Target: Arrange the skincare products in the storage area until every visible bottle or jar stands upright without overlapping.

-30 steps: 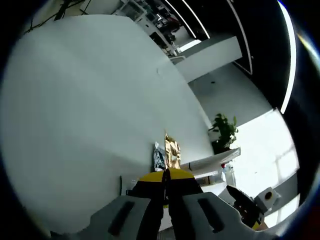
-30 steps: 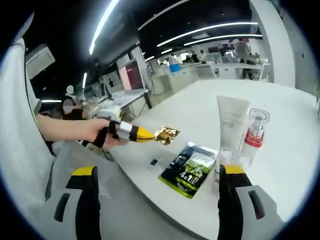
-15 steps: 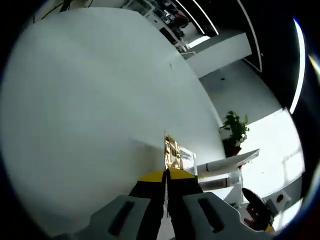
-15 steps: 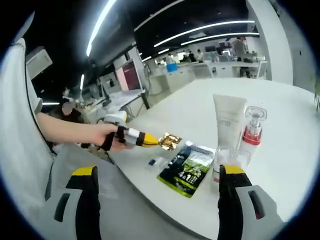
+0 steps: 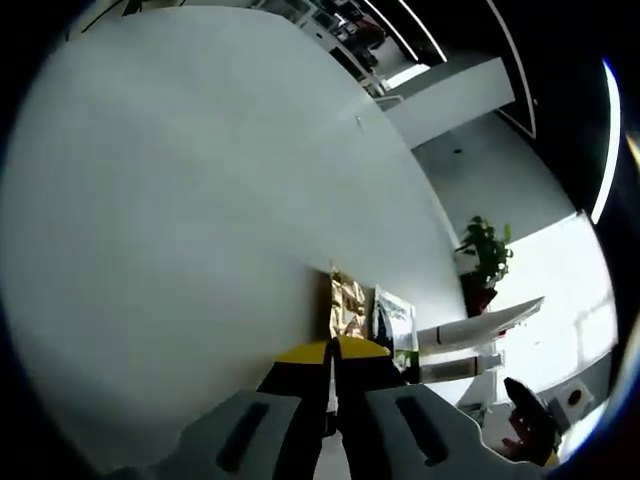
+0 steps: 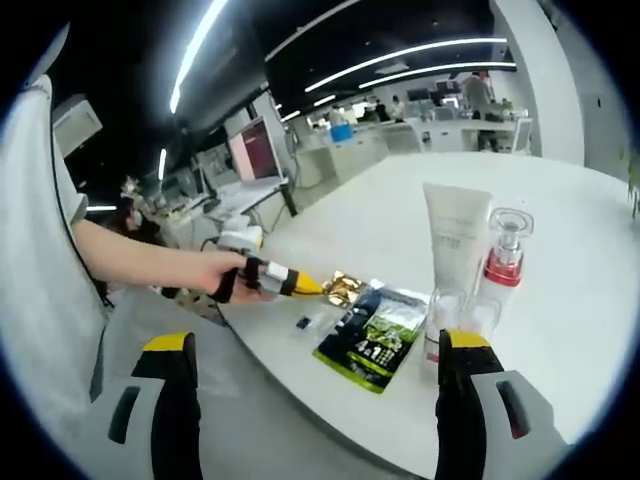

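Right gripper point(image 6: 312, 385): jaws wide apart, nothing between them, hanging off the near edge of the white table point(image 6: 590, 300). Just past its right jaw, at 3 o'clock, a small clear jar point(image 6: 447, 318); behind that a clear bottle with red collar point(image 6: 504, 250) and a white tube point(image 6: 455, 232), both upright and side by side. Dark green sachet point(image 6: 372, 335) lies flat at centre. At 9 o'clock a hand point(image 6: 222, 275) carries the left gripper point(image 6: 316, 287), clamped on a gold foil packet point(image 6: 345, 287) over the sachet's far corner.

Left gripper view, rolled: left gripper point(image 5: 331, 350) jaws pressed together, gold foil packet point(image 5: 346, 305) pinched at the tips; sachet point(image 5: 397, 318) and tube point(image 5: 478, 324) at 4 o'clock. Farther, a potted plant point(image 5: 484, 256). Right gripper view, far: desks, monitors.
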`<state>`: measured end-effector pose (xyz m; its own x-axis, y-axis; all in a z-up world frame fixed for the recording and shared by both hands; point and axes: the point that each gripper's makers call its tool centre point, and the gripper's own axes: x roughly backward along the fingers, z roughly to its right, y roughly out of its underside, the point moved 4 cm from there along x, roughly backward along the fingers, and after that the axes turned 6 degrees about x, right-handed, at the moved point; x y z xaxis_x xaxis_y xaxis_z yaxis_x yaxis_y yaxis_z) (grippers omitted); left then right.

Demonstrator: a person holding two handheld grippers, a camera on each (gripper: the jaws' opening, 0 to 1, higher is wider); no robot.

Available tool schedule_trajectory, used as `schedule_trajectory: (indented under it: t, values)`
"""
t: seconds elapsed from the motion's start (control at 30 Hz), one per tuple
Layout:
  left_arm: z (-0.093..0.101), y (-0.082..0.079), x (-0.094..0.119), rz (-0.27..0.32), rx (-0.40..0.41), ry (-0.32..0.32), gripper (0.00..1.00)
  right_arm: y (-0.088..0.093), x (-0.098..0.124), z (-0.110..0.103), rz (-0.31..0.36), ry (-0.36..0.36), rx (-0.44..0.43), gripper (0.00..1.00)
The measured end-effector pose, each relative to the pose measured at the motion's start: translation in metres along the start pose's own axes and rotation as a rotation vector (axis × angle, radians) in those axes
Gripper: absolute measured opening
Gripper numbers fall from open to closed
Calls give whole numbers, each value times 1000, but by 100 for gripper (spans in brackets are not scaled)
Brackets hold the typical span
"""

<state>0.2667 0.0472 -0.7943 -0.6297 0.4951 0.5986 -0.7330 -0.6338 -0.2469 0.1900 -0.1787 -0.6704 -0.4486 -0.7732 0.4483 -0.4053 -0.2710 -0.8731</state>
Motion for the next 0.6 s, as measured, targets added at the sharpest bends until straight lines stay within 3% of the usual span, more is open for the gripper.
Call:
schedule_trajectory:
  t: [0.6]
  values:
    - [-2, -1, 0, 5, -91, -41, 0, 1, -1, -1, -11, -2, -7, 99]
